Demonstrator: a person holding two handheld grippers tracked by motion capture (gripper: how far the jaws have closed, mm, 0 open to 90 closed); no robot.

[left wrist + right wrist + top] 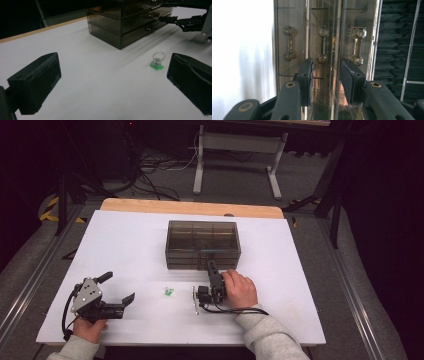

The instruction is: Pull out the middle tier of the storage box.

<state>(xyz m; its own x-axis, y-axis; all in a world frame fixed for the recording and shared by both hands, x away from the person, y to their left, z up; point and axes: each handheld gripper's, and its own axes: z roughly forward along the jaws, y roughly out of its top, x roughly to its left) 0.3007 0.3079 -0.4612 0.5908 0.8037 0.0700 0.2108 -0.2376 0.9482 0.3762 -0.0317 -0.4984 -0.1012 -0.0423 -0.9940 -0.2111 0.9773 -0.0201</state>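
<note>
We see the right gripper (212, 268) rolled sideways, jaws partly spread around the middle handle (322, 45) of the drawer box (202, 244), not yet pinching, to pull that drawer; left gripper (120, 294) waits spread wide near the ring (157, 60).

**Bright table, dark room**

Light falls from above onto the white table (135, 250), while the floor and room beyond stay dim. In the right gripper view the table glares to blank white and the smoky drawer box (324, 50) shows reflections. Shadows are soft; all pictures are slightly blurred.
</note>
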